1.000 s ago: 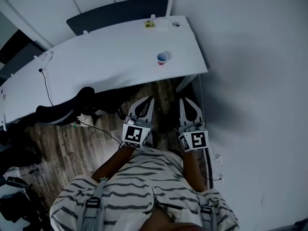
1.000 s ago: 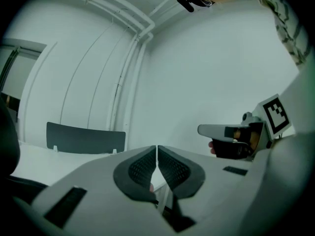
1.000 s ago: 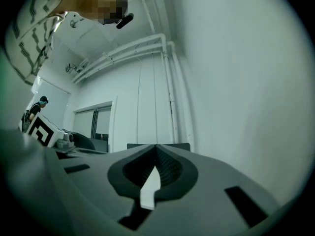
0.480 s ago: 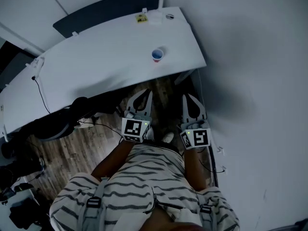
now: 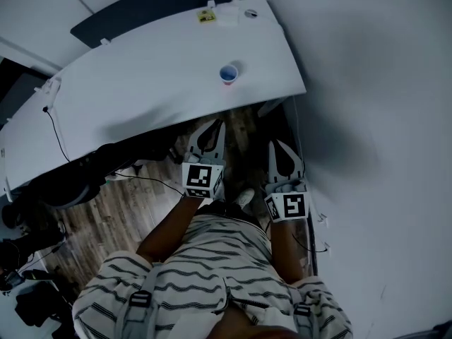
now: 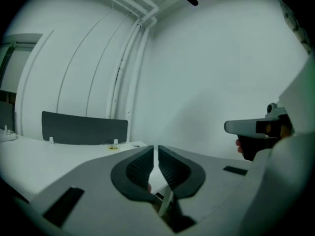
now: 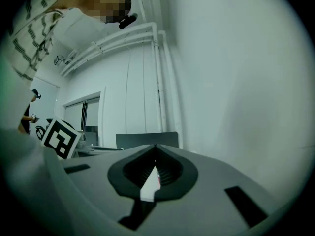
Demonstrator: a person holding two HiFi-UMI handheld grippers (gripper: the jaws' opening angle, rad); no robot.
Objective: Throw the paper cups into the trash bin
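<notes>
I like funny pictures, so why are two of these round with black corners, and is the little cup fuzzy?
Left gripper view: a fisheye circle with black corners, and the wall pipes look bowed. Right gripper view: the same round frame and curved lines. Head view: dim and bluish, the desk edge bends, and the paper cup is tiny but fairly sharp.

- Cannot tell what the small yellow item (image 5: 206, 17) at the far edge of the desk (image 5: 141, 90) is: too small.
- Likewise the round thing (image 5: 250, 13) by the far right corner.
- Cannot see whether the paper cup (image 5: 228, 73) holds anything.
- Cuts off the desk's left end at the picture's edge.
- Hides most of a dark chair (image 5: 70, 186) under the near edge.
- Too dark to name the floor clutter (image 5: 28, 288), lower left.
</notes>
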